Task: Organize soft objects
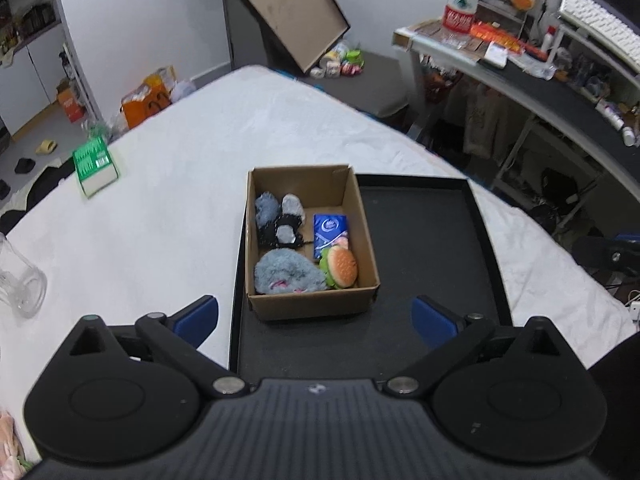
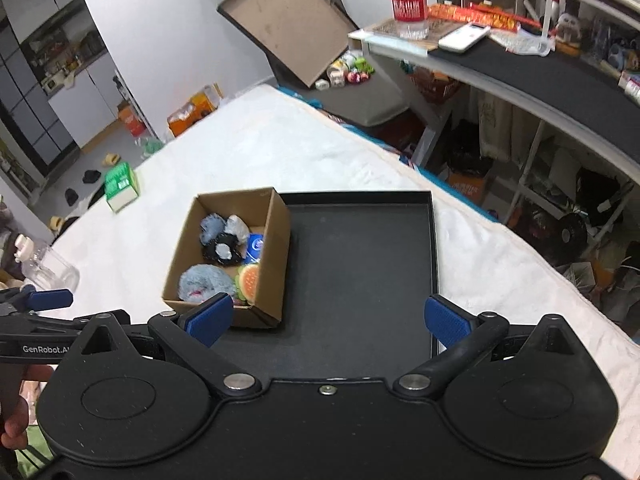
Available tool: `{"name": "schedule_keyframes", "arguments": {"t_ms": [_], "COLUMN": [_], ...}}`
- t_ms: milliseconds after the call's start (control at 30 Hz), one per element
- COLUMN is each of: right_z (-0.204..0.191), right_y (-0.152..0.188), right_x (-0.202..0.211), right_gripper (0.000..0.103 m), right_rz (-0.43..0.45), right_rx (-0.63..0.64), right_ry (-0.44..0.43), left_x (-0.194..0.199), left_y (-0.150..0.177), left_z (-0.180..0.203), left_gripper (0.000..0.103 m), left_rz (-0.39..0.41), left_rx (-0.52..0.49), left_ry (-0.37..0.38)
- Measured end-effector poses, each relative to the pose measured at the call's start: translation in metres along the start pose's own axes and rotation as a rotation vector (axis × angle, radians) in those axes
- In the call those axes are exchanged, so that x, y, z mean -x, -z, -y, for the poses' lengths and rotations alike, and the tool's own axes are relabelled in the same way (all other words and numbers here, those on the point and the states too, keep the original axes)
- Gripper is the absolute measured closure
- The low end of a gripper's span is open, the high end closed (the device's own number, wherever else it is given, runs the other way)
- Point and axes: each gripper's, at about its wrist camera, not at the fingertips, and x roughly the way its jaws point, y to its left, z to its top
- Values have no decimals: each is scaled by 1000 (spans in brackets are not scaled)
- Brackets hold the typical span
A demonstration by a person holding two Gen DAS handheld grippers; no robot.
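Your left gripper [image 1: 316, 320] hangs above the near end of the black tray [image 1: 432, 240], its blue pads spread wide with nothing between them. Your right gripper [image 2: 330, 318] is just as far apart and just as empty, over the near part of the same tray.

The cardboard box [image 1: 312, 304] stands upright in the tray's left side, on the white cloth-covered surface [image 1: 180, 200]. Inside it, at the near left, lies a large grey fluffy toy [image 1: 286, 272]. Just right of it, in the near right corner, sits the plush hamburger [image 1: 340, 268], touching the box wall. Behind the burger is a blue tissue pack [image 1: 330, 234]. At the far left are small grey and black fuzzy pieces [image 1: 278, 220], bunched together.

The rest of the tray, right of the box, is bare.

Well to the left on the cloth stands a green carton [image 1: 94, 166], and a clear glass jar [image 1: 20, 284] lies at the left edge. In the right wrist view, your left hand [image 2: 16, 412] shows at the lower left, gripping the other tool's handle.
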Motion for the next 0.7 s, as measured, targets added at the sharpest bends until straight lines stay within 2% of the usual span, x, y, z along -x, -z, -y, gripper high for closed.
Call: {"name": "schedule_keyframes", "arguments": {"t_ms": [333, 567, 700], "right_z": [5, -2, -6], "right_y": [27, 48, 60], "right_x": [33, 54, 65], "right_gripper": [0, 0, 0], "right_rz": [68, 125, 170], "right_rx": [-76, -69, -70], "right_ry": [6, 16, 20], "left_x": [48, 66, 74], "left_y": [24, 51, 62], "left_z": [7, 8, 5], "left_gripper": [1, 1, 1], "left_rz": [82, 126, 160], "left_rx": [-14, -16, -21], "left_ry": [16, 34, 11]}}
